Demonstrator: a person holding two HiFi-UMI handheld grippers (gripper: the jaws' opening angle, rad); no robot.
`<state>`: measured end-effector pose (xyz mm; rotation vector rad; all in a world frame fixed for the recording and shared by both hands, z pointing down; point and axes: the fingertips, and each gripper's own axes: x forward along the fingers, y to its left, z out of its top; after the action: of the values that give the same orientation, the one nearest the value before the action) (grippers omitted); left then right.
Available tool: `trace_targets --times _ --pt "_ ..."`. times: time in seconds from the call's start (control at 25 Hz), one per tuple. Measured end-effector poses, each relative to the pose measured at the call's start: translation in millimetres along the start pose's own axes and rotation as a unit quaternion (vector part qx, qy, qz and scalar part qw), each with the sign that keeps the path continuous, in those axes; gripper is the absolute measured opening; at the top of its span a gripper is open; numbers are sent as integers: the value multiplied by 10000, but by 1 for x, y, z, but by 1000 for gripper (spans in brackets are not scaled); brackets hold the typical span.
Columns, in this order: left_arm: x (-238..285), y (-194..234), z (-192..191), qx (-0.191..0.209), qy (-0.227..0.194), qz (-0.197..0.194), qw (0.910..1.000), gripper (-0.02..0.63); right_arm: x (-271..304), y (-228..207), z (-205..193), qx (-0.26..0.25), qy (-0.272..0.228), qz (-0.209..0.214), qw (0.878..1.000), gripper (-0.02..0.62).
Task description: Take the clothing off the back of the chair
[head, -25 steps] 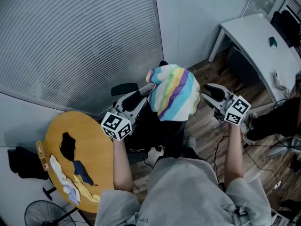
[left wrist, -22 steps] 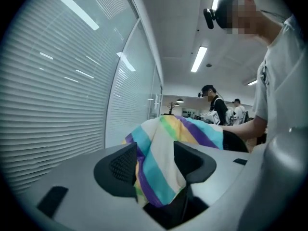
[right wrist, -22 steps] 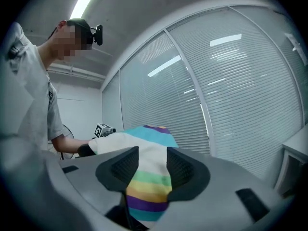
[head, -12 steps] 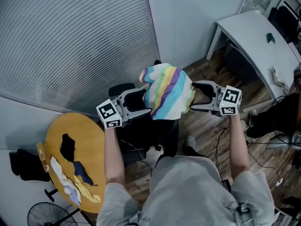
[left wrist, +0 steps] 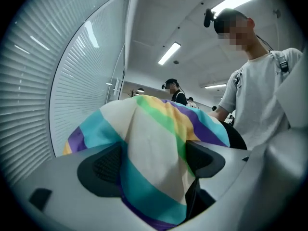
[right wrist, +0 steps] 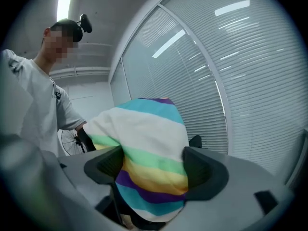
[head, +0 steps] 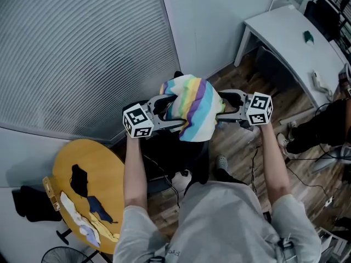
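A rainbow-striped garment is draped over the back of a black chair. My left gripper comes at it from the left and my right gripper from the right. Both sets of jaws are opening and stand wide. In the left gripper view the garment bulges between the left gripper's dark pads. The right gripper view shows the same cloth filling the gap of the right gripper. The fabric lies loose between the pads and neither pair pinches it.
A round yellow table with small clothes on it stands at the lower left, a fan beside it. A white desk is at the upper right. A wall of slatted blinds runs behind the chair. Cables lie on the wooden floor.
Both grippers swung inward from beside the chair and now straddle the garment from either side. Their jaws have spread wider. The garment still hangs on the chair back.
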<state>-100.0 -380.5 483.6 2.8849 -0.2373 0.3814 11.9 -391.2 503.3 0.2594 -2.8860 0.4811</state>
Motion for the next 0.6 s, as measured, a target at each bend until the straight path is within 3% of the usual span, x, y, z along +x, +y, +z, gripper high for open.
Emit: trace_targets --times 0.2,0.6 --pt "0 0 1 -34 -215 -322 9992 408 1 6 1 185 -234 89 9995 383" --pt "10 -8 4 80 -352 55 9993 389 -8 16 4 304 -554 181 9978 271"
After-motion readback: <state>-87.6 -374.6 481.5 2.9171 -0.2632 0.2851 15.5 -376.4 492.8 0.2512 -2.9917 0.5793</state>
